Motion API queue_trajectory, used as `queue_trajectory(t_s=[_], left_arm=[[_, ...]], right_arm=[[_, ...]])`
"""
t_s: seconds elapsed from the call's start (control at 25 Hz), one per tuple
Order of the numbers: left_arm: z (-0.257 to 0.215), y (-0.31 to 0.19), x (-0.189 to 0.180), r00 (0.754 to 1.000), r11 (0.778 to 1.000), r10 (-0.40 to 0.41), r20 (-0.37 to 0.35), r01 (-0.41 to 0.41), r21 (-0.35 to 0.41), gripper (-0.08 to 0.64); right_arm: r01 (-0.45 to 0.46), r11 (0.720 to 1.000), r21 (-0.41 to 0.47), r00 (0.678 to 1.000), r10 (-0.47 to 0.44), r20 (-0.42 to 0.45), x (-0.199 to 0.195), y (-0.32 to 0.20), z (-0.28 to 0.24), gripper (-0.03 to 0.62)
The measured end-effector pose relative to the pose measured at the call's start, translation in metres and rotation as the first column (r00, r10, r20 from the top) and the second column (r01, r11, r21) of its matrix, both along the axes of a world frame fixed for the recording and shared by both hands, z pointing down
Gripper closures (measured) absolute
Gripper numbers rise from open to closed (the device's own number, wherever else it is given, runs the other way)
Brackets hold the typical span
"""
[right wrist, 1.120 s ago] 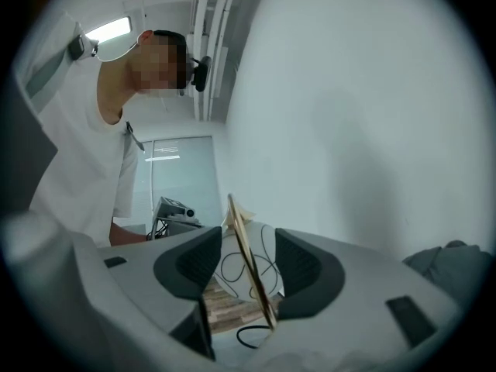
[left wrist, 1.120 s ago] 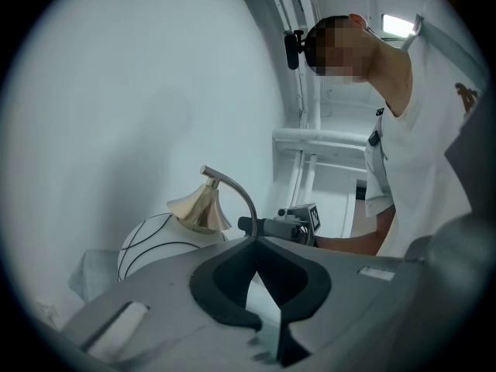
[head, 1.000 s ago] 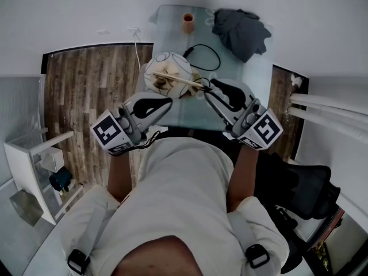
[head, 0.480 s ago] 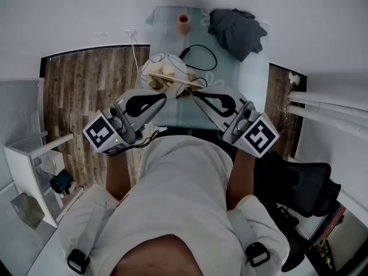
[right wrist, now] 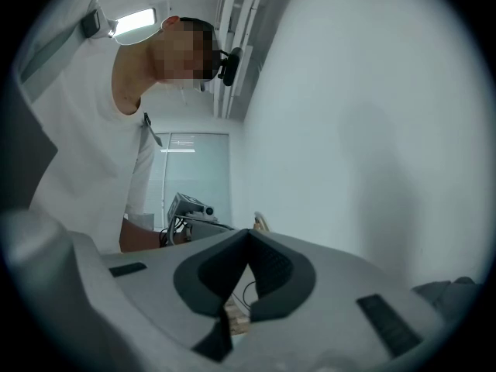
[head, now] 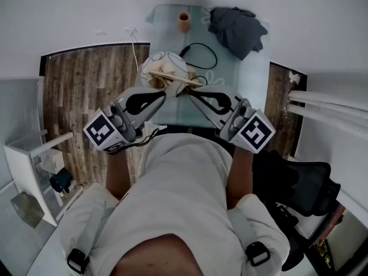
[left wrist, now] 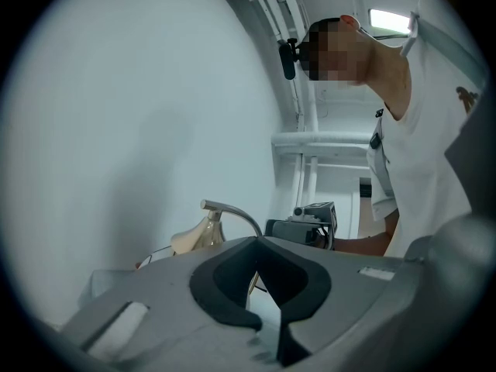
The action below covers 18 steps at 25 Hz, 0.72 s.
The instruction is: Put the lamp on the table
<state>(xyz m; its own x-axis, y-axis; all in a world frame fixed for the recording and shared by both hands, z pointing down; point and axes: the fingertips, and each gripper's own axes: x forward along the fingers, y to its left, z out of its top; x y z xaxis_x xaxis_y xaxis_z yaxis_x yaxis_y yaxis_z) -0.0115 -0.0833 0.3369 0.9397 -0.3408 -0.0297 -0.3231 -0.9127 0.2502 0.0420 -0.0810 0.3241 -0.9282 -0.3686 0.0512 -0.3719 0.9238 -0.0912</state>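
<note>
The lamp (head: 164,69), with a white globe shade and a light wooden rod (head: 175,79) across it, stands on the near left part of the pale glass table (head: 253,73). My left gripper (head: 163,95) is shut, its tips just short of the lamp's near side. Close to its right, my right gripper (head: 187,94) is shut too, its tips by the rod's end. In the left gripper view the jaws (left wrist: 257,240) meet with nothing between them, and the lamp's curved metal arm (left wrist: 232,210) rises behind. In the right gripper view the jaws (right wrist: 248,232) are together; a wooden piece (right wrist: 235,317) shows below them.
A black cable (head: 201,55) loops on the table behind the lamp. At the far edge stand an orange cup (head: 184,20) and a dark crumpled cloth (head: 236,29). Wooden floor (head: 86,91) lies left of the table, a black chair (head: 305,186) to my right.
My right gripper has swung left toward the lamp and its jaws have closed. The left gripper has shifted slightly left. The lamp stays in place.
</note>
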Motion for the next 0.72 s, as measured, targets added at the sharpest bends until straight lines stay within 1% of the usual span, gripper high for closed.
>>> queue_trajectory(t_s=[0.72], left_arm=[[0.007, 0.002, 0.004, 1.0, 1.0, 0.008, 0.029, -0.008, 0.002, 0.56]], right_arm=[[-0.004, 1.0, -0.016, 0.999, 0.004, -0.036, 0.002, 0.003, 0.011, 0.591]])
